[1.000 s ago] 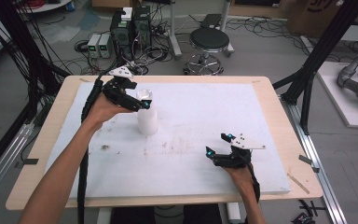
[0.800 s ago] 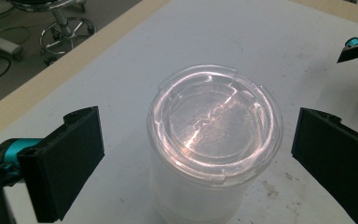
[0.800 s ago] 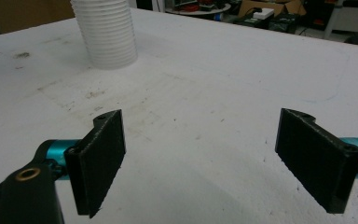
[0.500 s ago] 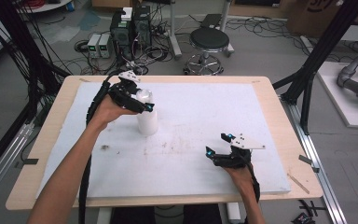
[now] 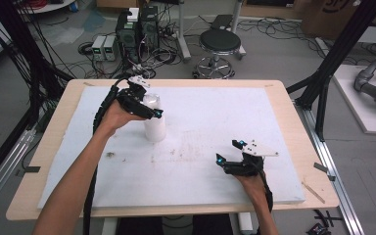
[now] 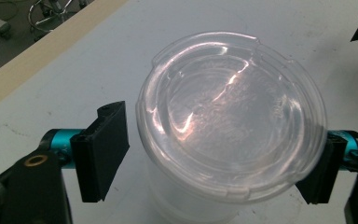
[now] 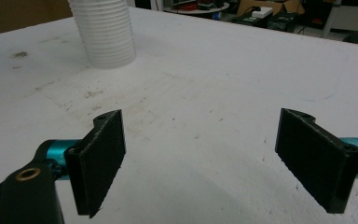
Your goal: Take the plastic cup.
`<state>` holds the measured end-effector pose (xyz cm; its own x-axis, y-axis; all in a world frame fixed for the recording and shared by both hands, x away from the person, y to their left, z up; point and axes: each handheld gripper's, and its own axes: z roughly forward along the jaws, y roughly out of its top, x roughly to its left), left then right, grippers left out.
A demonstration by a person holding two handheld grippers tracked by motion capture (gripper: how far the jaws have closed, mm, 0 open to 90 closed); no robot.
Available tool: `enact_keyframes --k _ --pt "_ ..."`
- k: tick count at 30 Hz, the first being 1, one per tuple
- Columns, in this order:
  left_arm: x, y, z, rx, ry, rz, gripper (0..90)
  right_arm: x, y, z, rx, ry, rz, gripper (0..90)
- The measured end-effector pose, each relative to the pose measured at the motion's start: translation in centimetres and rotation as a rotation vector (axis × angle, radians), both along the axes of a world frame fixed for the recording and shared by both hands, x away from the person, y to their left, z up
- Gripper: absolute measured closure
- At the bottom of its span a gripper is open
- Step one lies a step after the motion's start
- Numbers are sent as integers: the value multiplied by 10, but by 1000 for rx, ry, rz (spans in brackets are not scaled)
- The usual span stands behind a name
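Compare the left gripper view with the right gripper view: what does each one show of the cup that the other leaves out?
The left gripper view looks down on the clear lid capping the cup, with the left gripper straddling it; its jaws have just been closing, one pad at the lid's rim, the other a little off it. The right gripper view gives the ribbed white cup from the side, standing far off on the white table, beyond the open, empty right gripper. Both share that cup and the white table.
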<state>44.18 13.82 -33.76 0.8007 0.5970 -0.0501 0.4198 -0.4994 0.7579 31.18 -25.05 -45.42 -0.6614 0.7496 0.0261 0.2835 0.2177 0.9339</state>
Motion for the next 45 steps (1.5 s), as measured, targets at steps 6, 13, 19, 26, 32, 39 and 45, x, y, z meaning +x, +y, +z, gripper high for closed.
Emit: enact_keyframes --k 6,13,19,26,32,39,45 --pt "1 0 0 -8 7 1 284 1 0 0 -4 -2 1 160" --pt "0 0 1 -13 16 -4 345 1 0 0 -6 -2 1 160" --pt "0 -1 2 -8 19 -1 348 1 0 0 -4 1 0 160" --pt "-1 -2 5 -1 10 7 348 1 0 0 -4 2 -1 160" --pt "-3 -2 21 -7 -3 8 349 1 0 0 -3 3 -2 160" --pt "-9 2 61 -16 -49 11 354 1 0 0 -1 3 -2 160" --pt "-19 15 119 -46 -127 21 362 1 0 0 -5 3 -1 160"
